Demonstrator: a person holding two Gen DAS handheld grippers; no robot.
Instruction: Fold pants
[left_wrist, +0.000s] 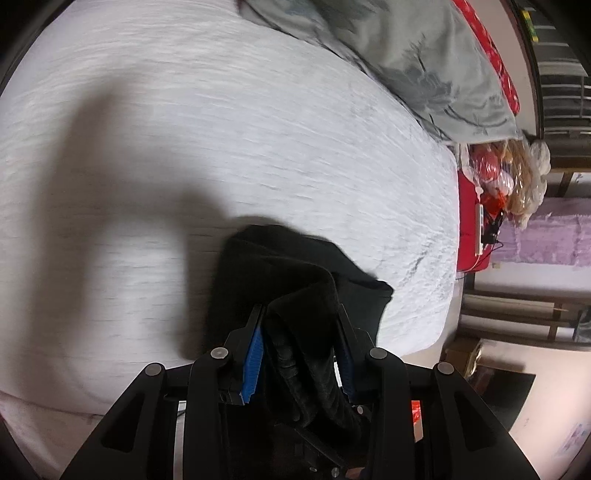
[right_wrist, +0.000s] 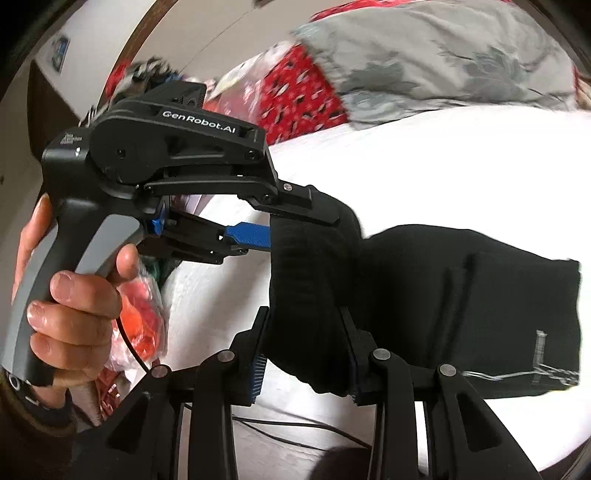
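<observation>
The black pants (right_wrist: 461, 302) hang folded above the white bed (right_wrist: 443, 155), with the ribbed waistband (right_wrist: 306, 273) bunched at the left. My right gripper (right_wrist: 304, 314) is shut on the waistband's lower part. My left gripper (right_wrist: 299, 229) shows in the right wrist view, held by a hand, shut on the waistband's upper part. In the left wrist view my left gripper (left_wrist: 301, 310) clamps the ribbed waistband (left_wrist: 306, 354), and the rest of the pants (left_wrist: 295, 266) hangs over the bed (left_wrist: 184, 129).
A grey patterned quilt (left_wrist: 424, 62) and red fabric (left_wrist: 495, 55) lie at the bed's far end. Plastic bags (left_wrist: 509, 177) and a red stand sit past the bed's edge. A cable (right_wrist: 295, 435) lies on the bed near me.
</observation>
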